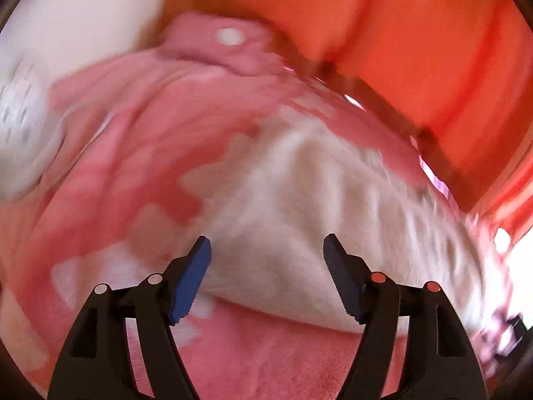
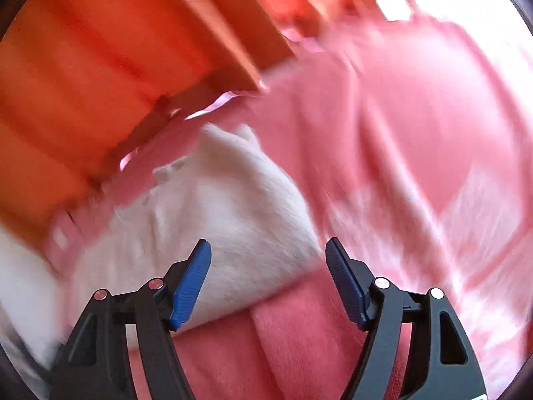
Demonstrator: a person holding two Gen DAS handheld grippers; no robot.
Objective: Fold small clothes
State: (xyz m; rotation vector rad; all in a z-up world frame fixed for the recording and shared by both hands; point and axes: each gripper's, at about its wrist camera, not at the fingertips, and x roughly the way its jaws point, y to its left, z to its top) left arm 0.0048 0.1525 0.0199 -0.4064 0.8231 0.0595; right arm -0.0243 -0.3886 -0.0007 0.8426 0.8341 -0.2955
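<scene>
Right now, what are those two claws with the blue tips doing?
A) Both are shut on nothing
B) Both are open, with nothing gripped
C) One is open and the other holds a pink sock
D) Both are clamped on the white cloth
B: the left claw and the right claw each show a wide gap between their blue tips, and the white cloth lies on the pink blanket beyond them, ungripped.
</scene>
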